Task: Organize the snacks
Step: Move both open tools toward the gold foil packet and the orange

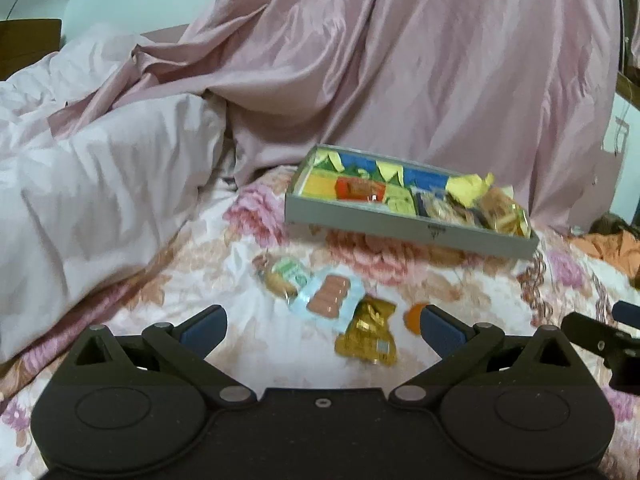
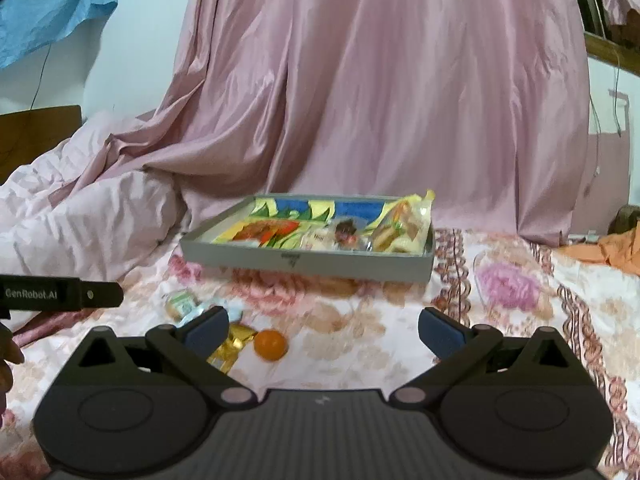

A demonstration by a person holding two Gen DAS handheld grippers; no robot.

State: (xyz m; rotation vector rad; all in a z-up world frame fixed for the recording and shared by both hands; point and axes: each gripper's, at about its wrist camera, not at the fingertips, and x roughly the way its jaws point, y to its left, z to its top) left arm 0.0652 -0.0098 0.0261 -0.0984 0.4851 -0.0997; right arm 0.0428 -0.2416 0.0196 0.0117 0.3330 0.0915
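Nearest the lens in each wrist view sat the black gripper body; the left gripper (image 1: pixel 322 330) had its blue-padded fingers spread wide with nothing between them, and the right gripper (image 2: pixel 322 332) stood likewise released and empty. Both hung low over the floral bedspread (image 1: pixel 224 344). Loose snacks lay in a cluster just ahead of the left gripper: a gold foil packet (image 1: pixel 366 332) closest, a clear pack of sausages (image 1: pixel 328 298) touching it on the far side, a green-labelled packet (image 1: pixel 282 274) beyond that, and a small orange (image 2: pixel 271 344) just beside the foil, partly hidden behind the left gripper's right finger in the left view. Farther back the grey tray (image 1: pixel 404 232) rested flat on the bed before a pink curtain (image 2: pixel 380 92), already holding several wrapped snacks, mostly toward its right end. Judged step: between placements, lining up on the next loose item. The orange sat inside the right gripper's span, toward its left finger; the next move likely called for centring on it, descending, and a gentle close, since it may roll on soft bedding.
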